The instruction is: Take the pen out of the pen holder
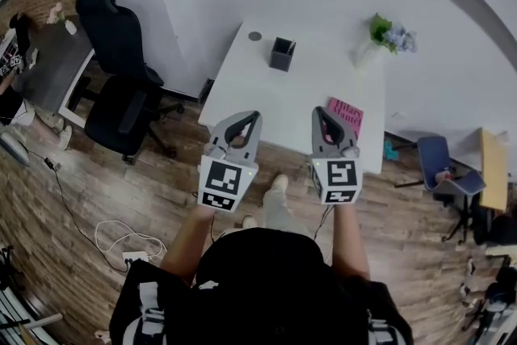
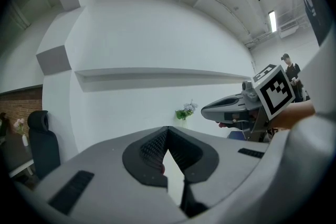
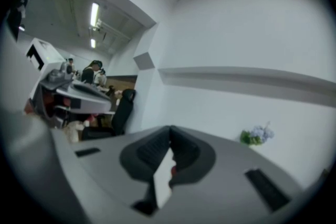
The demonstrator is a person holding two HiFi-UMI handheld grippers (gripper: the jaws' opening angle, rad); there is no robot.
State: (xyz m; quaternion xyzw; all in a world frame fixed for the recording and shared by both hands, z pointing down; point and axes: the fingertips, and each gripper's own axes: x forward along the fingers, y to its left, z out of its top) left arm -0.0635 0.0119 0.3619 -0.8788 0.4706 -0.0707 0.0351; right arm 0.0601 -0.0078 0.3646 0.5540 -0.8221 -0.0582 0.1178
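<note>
Table (image 1: 242,85) white, set against white wall. Pen holder (image 1: 282,54), dark and square, stands upright on far part of table. We cannot make out pen in it. We hold left gripper (image 1: 251,116) and right gripper (image 1: 320,111) side by side over near table edge, well short of pen holder. Both are clenched with pads meeting and nothing between them. Pink book (image 1: 349,114) lies at near right table edge, partly behind right gripper. Flowers (image 1: 392,34) sit at far right corner. Black office chair (image 1: 121,85) stands left of table.

A dark, square-sided pen holder (image 1: 282,55) is standing upright toward the white worktop's (image 1: 242,97) far edge, its contents too small to tell.
</note>
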